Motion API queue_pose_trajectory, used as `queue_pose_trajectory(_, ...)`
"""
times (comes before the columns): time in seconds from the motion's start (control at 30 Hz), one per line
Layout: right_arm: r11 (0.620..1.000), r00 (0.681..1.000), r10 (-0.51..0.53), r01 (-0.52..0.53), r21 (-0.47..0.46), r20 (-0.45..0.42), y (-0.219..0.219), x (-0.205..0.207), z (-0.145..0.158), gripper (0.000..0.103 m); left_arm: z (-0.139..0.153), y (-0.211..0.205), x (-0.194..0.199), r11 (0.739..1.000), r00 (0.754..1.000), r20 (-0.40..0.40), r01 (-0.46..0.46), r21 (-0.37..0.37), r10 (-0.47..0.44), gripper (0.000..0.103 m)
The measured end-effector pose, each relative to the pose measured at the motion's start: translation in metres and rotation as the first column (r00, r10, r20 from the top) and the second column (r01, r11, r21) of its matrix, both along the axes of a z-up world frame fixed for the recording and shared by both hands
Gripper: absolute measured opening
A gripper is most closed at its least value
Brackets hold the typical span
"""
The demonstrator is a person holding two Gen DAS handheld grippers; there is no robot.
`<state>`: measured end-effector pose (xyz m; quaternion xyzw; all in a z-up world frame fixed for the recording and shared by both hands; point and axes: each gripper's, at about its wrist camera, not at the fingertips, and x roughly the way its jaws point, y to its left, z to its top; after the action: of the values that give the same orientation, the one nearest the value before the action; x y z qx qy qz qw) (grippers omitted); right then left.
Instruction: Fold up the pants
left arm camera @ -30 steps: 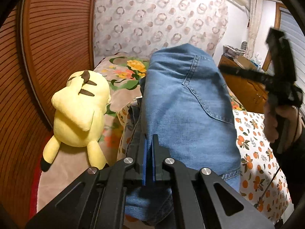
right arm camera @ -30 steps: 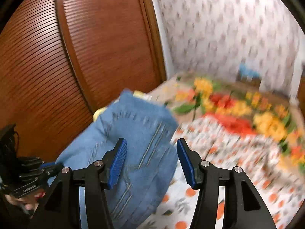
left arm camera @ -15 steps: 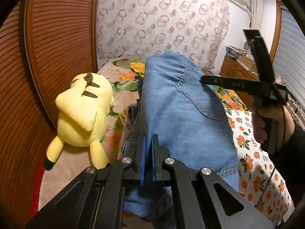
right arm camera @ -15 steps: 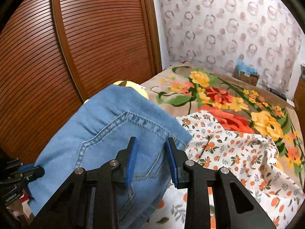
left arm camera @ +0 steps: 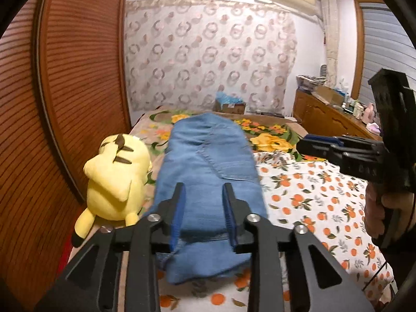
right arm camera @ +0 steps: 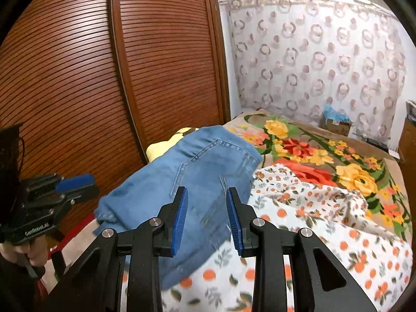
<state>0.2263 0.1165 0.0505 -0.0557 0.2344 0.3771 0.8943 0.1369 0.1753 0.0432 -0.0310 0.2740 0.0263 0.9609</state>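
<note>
Lying folded on the bed, the jeans rest just beside a yellow plush. Both tools hang above them with fingers spread, pinching nothing: left gripper, right gripper.

bed w/ floral blanket, folded jeans, yellow plush
</note>
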Motion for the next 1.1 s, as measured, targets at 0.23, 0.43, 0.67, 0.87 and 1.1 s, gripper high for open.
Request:
queue_pose_trajectory(0.23, 0.999, 0.998, -0.050, 0.049, 0.017, 0.032, -0.042, -0.062, 0.009, 0.032, 0.008, -0.031, -0.015, 0.999, 0.998, 0.025, 0.051, 0.010, -0.052, 0.060)
queue_pose_trajectory(0.43, 0.995, 0.995, -0.098, 0.097, 0.026, 0.035, -0.072, -0.100, 0.007, 0.032, 0.012, -0.052, -0.023, 0.996, 0.995, 0.054, 0.088, 0.006, -0.088, 0.082)
queue_pose_trajectory(0.67, 0.986, 0.985, -0.163, 0.161, 0.040, 0.052, -0.105, -0.141, 0.008, 0.041, 0.010, -0.083, -0.028, 0.991, 0.989, 0.063, 0.132, 0.003, -0.132, 0.087)
queue_pose_trajectory(0.87, 0.973, 0.971, -0.228, 0.224, 0.055, 0.078, -0.127, -0.179, 0.014, 0.052, 0.015, -0.109, -0.034, 0.988, 0.985, 0.070, 0.156, -0.002, -0.156, 0.087)
queue_pose_trajectory(1.1, 0.953, 0.946, -0.300, 0.293, 0.076, 0.121, -0.142, -0.226, 0.029, 0.068, 0.026, -0.133, -0.048, 0.994, 0.991, 0.088, 0.098, 0.044, -0.102, 0.087)
